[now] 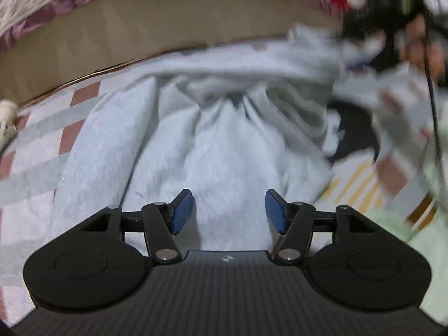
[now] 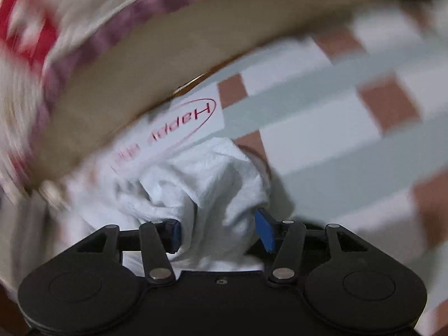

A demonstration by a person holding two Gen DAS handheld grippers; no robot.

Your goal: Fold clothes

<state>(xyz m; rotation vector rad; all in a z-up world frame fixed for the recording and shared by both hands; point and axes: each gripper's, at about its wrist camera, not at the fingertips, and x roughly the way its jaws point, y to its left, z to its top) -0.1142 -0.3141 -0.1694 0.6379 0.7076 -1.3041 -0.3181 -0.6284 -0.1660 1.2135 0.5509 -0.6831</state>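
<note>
**Both jaws apart over the pale garment on the bed**

Left wrist view: the left gripper (image 1: pixel 229 210) points down at a pale blue garment (image 1: pixel 224 145) lying on a checked sheet (image 1: pixel 36 151). Its jaws stand apart, with cloth below and ahead of them but nothing pinched; the blue pads (image 1: pixel 182 212) look clear of the fabric. Ahead of the jaws the garment bunches into a gathered ridge, which suggests it was set down here to be spread before folding. Far ahead and to the right, blurred, a hand (image 1: pixel 420 42) holds dark gear beside the cloth's far end. A tan bed edge (image 1: pixel 140 36) curves across beyond the garment.

Right wrist view: the right gripper (image 2: pixel 219 229) also has its jaws apart. A crumpled end of the garment (image 2: pixel 207 184) sits between and just ahead of them, loose, not clamped as far as I can tell. Beyond the left jaw a white label (image 2: pixel 182 123) with red script lies on the sheet.

No container appears in either view; the garment lies loose on the bed.
</note>
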